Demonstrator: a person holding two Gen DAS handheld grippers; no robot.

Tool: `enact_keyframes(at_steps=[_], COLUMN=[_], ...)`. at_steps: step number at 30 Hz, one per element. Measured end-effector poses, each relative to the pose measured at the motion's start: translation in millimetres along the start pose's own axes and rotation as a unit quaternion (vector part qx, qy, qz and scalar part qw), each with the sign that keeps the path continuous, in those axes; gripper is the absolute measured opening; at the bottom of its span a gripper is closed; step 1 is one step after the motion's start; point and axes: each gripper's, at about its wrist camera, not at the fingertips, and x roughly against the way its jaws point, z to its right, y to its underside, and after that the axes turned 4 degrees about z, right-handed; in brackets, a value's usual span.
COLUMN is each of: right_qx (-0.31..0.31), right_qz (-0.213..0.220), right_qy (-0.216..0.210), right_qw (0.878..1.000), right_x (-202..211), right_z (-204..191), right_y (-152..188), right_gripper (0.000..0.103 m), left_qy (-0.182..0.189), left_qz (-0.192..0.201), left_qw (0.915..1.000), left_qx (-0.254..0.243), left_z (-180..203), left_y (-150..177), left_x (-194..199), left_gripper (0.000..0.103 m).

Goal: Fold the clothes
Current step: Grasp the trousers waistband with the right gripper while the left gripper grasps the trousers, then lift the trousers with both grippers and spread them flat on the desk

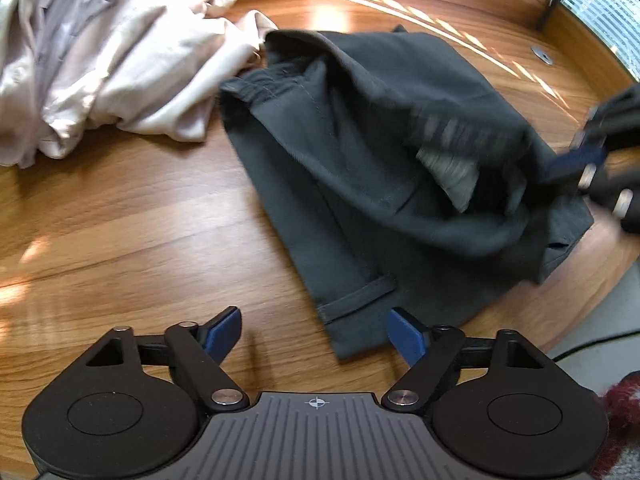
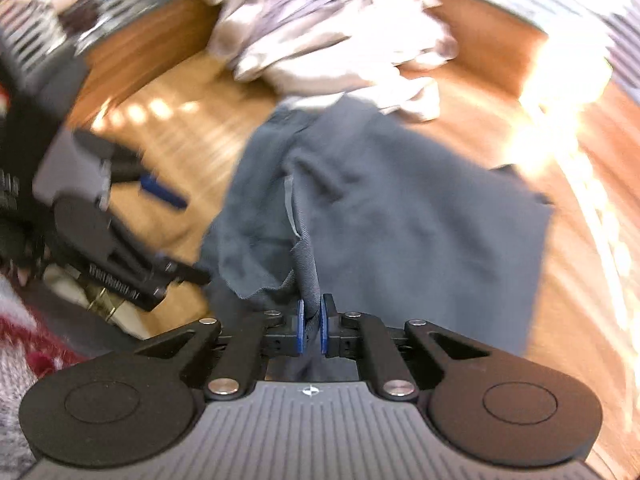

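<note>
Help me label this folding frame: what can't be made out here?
- Right wrist view: motion blur smears the pale clothes and left gripper.
- Left wrist view: right gripper blurred and cut off by the edge.
- Dark garment: its type is unclear; folds hide its shape.

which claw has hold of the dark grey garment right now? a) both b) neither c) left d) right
d: in the right wrist view the right claw is shut on a fold of the dark grey garment, while the left claw is open above the wooden table, with nothing between its fingers.
</note>
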Motion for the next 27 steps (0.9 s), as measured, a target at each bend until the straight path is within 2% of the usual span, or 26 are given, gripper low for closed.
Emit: enact_keyframes(at_steps=[6, 8, 10, 13, 16, 19, 21, 22, 24, 27], right_qx=[-0.050, -0.060, -0.069, -0.069, -0.084, -0.088, -0.077, -0.068, -0.050, -0.001], right_qz=[0.045, 0.056, 0.057, 0.038, 0.024, 0.029, 0.036, 0.041, 0.052, 0.065], right_qy=[0.072, 0.107, 0.146, 0.199, 0.200, 0.188, 0.180, 0.174, 0.160, 0.121], right_qw=[0.995, 0.991, 0.985, 0.977, 0.976, 0.978, 0.980, 0.982, 0.984, 0.991], right_x=[40, 50, 58, 63, 68, 76, 81, 83, 87, 85], right_z=[58, 76, 97, 123, 139, 141, 136, 131, 122, 104], right_y=[-9, -11, -10, -5, 1, 4, 2, 0, -5, -19], right_gripper=[0.007, 0.007, 0.007, 0.007, 0.009, 0.022, 0.040, 0.045, 0.062, 0.071], left_qy=[0.024, 0.032, 0.037, 0.027, 0.014, 0.001, -0.007, -0.012, -0.008, 0.000], left_qz=[-0.019, -0.020, -0.019, 0.004, 0.030, 0.056, 0.074, 0.082, 0.095, 0.113], left_qw=[0.9994, 0.9990, 0.9988, 0.9996, 0.9991, 0.9971, 0.9948, 0.9934, 0.9903, 0.9844], left_qx=[0.015, 0.022, 0.025, 0.002, -0.025, -0.052, -0.070, -0.078, -0.100, -0.135], left_z=[1, 0, 0, 7, 15, 22, 27, 30, 38, 52], left_y=[-12, -16, -20, -28, -37, -47, -53, -56, -62, -70], left_x=[-20, -22, -21, -8, 7, 22, 32, 37, 43, 50], left_gripper=[0.062, 0.042, 0.033, 0.020, 0.017, 0.017, 0.017, 0.017, 0.016, 0.016])
